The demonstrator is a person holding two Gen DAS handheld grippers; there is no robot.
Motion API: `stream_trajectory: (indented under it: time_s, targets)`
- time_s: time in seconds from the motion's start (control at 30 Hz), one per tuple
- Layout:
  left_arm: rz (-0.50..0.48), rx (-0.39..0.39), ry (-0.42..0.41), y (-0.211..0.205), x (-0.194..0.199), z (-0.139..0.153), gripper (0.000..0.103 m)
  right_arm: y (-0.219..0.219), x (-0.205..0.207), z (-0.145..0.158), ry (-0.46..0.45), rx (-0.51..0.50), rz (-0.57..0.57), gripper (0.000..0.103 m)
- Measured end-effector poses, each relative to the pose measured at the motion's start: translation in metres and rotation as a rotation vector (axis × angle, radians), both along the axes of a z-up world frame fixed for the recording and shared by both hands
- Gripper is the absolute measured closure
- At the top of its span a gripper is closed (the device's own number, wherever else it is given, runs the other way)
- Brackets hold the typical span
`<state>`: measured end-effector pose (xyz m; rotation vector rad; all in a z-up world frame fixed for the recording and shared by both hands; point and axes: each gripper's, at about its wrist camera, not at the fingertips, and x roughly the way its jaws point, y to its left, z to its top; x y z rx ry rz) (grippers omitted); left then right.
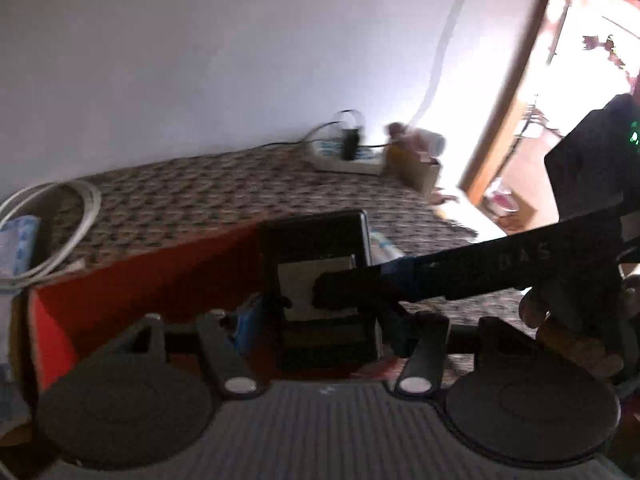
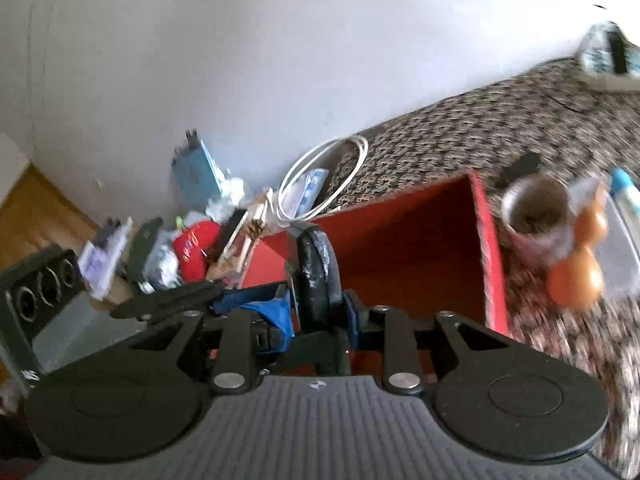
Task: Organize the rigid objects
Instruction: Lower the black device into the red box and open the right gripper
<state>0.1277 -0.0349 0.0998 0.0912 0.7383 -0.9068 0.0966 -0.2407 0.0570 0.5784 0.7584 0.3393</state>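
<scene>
A red open box [image 1: 132, 280] sits on the patterned table; it also shows in the right wrist view [image 2: 404, 236]. My left gripper [image 1: 320, 320] is shut on a black rectangular device with a white label [image 1: 316, 252], held over the box. My right gripper [image 2: 318, 312] is shut on a dark round weight plate [image 2: 316, 264], held on edge at the box's near left corner. The right gripper's finger [image 1: 460, 276] reaches across in the left wrist view, in front of the black device.
A mug [image 2: 536, 208] and orange gourd-shaped objects [image 2: 576, 276] stand right of the box. A coiled white cable [image 2: 320, 176], clutter [image 2: 192, 248] and a black speaker panel [image 2: 40, 280] lie left. A power strip [image 1: 348, 156] and a carton [image 1: 412, 164] sit by the wall.
</scene>
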Motion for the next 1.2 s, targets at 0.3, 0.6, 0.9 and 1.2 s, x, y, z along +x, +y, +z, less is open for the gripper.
stream_trajectory:
  time_s: [0.3,0.6,0.9,1.2]
  targets:
    - [0.088,0.164,0.087,0.004,0.068,-0.053,0.067,0.043,0.100,-0.057,0.219,0.002,0.096,0.096]
    - [0.177,0.285,0.160,0.014,0.094,-0.084,0.068,0.073,0.136,-0.086,0.335,-0.039,0.138,0.097]
    - [0.262,0.319,0.163,0.021,0.096,-0.087,0.056,0.062,0.136,-0.090,0.283,-0.051,0.057,0.097]
    - [0.311,0.335,0.130,0.020,0.095,-0.088,0.052,0.057,0.124,-0.080,0.238,-0.054,-0.003,0.096]
